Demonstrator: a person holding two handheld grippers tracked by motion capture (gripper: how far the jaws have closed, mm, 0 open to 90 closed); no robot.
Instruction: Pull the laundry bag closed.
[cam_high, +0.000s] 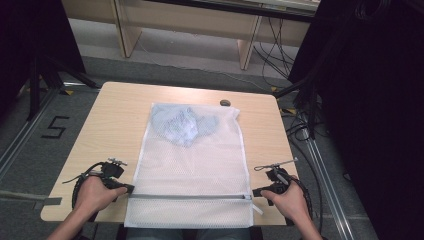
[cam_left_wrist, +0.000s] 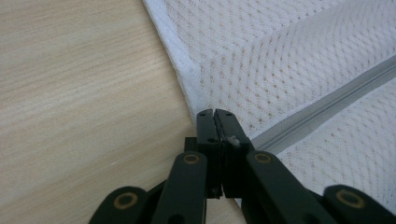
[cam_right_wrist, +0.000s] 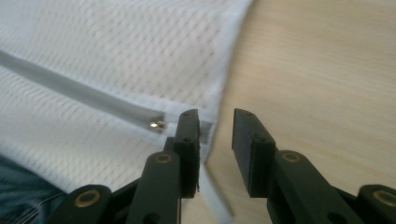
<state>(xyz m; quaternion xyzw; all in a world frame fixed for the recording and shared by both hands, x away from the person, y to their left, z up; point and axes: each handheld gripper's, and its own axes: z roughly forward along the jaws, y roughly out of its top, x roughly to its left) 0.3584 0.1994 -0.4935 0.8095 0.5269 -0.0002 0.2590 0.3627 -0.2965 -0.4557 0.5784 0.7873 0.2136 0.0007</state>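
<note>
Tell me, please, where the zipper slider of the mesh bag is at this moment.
The zipper slider is at the right end of the zipper, near the mesh bag's near right corner, just beside the right gripper.

Both forearms enter from the bottom edge of the high view, one hand wrapped around each gripper. Left gripper (cam_high: 129, 188) sits lower left, tips pointing toward frame centre; in the left gripper view its jaws are pressed together, no gap, a small pale bit pinched between them. Right gripper (cam_high: 256, 192) sits lower right, tips aimed left; in the right gripper view its jaws stand apart, nothing clamped between them.
</note>
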